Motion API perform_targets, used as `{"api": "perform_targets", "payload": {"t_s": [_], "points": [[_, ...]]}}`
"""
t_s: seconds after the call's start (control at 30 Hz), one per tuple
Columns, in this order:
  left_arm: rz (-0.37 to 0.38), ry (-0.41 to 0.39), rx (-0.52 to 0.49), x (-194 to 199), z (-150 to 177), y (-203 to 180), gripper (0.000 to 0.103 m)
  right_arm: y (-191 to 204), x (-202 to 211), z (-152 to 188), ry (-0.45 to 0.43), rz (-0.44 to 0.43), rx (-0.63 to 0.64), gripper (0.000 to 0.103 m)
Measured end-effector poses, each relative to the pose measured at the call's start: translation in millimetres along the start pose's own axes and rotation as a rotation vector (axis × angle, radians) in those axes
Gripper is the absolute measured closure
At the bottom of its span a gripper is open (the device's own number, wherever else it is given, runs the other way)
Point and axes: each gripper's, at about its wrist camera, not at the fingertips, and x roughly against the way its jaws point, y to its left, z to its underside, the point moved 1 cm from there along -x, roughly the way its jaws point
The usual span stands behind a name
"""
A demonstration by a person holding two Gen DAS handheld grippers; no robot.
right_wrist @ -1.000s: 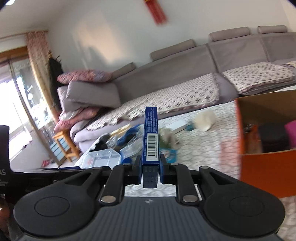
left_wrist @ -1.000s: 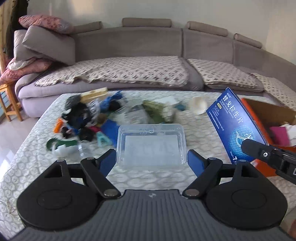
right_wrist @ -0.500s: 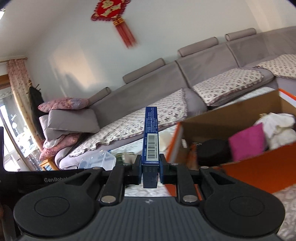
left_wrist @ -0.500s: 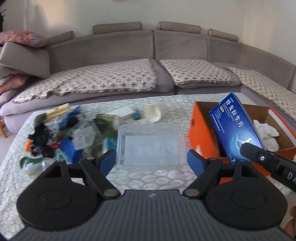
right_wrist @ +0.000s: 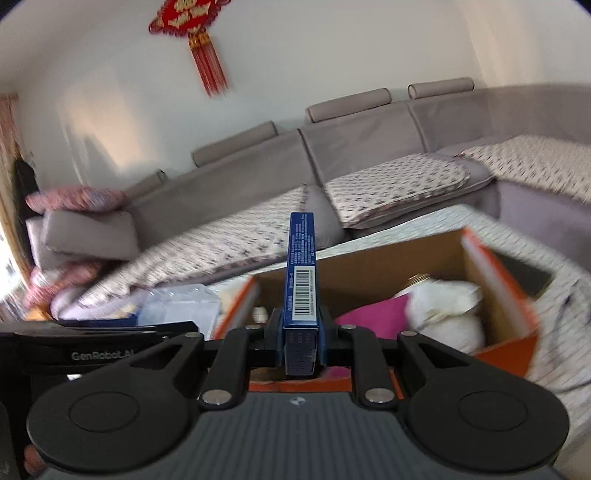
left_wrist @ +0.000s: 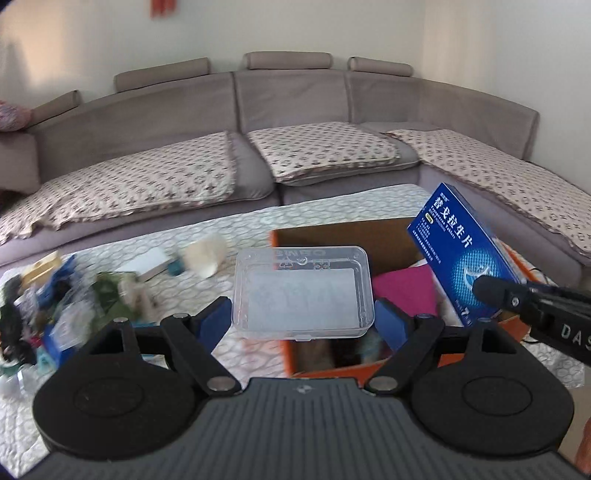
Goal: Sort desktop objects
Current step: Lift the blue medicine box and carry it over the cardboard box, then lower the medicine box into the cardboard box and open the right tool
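Grey sectional sofa (left_wrist: 291, 110) with patterned seat covers curves behind a low table (left_wrist: 240, 229) under a pale quilted cloth, and a red knot ornament (right_wrist: 192, 26) hangs on the white wall; at nine o'clock in the left wrist view a blurred heap of small clutter (left_wrist: 48, 306) lies on the cloth, with a flat white box (left_wrist: 151, 267) and a pale cup (left_wrist: 205, 258) tipped on its side toward eleven o'clock of it; at the centre the left gripper (left_wrist: 302, 321) has its blue pads (left_wrist: 218, 317) spread wide and pressed against the two short ends of a clear plastic box (left_wrist: 302, 293), which is carried level and open side up, above the near left corner of an orange cardboard box (right_wrist: 517, 306); inside that carton lie a magenta item (left_wrist: 404, 288), a white crumpled bundle (right_wrist: 443, 306) and something dark that is too blurred to tell; at three o'clock the right gripper (right_wrist: 301, 328) is clamped on the lower end of a blue medicine box (left_wrist: 465, 251), which stands on edge with its barcode side facing the right wrist camera, tilted up over the carton's opening and not touching it; a bit of a finger shows at seven o'clock in the right wrist view.
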Motion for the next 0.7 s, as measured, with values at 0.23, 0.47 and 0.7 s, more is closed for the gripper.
{"api": "perform_targets", "payload": {"t_s": [0.23, 0.47, 0.7], "points": [[0.051, 0.017, -0.036, -18, -6, -16, 0.019, -13, -12, -5, 0.111, 0.144, 0.146, 0.087], [0.054, 0.049, -0.069, -30, -8, -23, 0.019, -18, -30, -14, 0.188, 0.219, 0.200, 0.087], [0.067, 0.122, -0.048, -39, -19, -23, 0.019, -22, -43, -24, 0.266, 0.217, 0.166, 0.086]]}}
